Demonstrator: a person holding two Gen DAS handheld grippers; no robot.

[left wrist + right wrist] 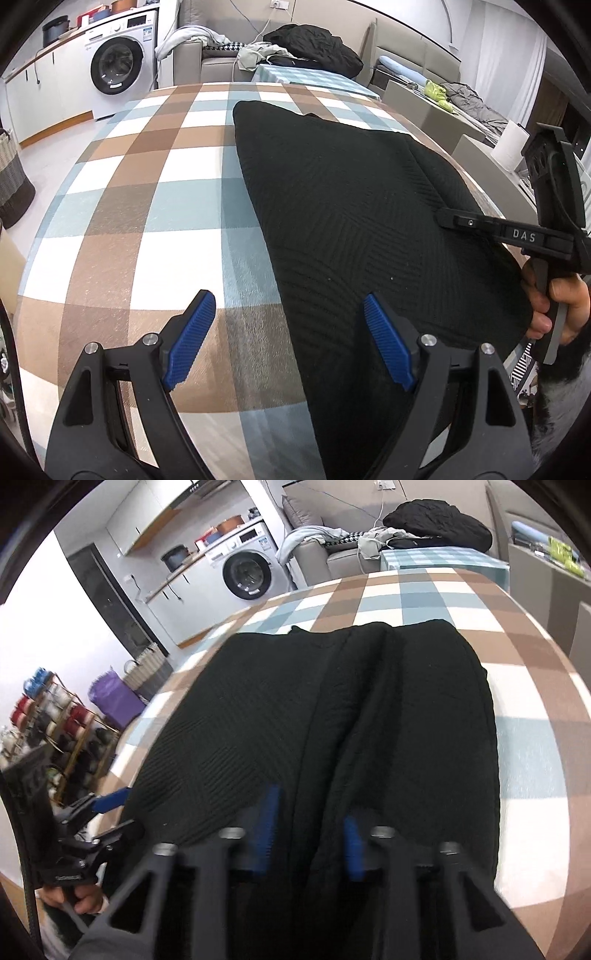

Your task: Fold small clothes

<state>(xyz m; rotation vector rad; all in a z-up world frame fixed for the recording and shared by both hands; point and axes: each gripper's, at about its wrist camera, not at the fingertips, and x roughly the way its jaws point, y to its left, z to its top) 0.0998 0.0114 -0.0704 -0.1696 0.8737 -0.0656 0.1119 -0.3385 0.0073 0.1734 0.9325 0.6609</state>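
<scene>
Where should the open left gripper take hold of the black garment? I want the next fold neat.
Probably the black garment at its near left edge, approached from the left over the bare checked tablecloth. That edge lies flat and exposed, right by the left gripper.

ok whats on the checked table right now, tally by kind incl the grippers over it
black garment: 1
grippers: 2, left gripper and right gripper
total: 3
Nothing else shows on the checked cloth.
</scene>
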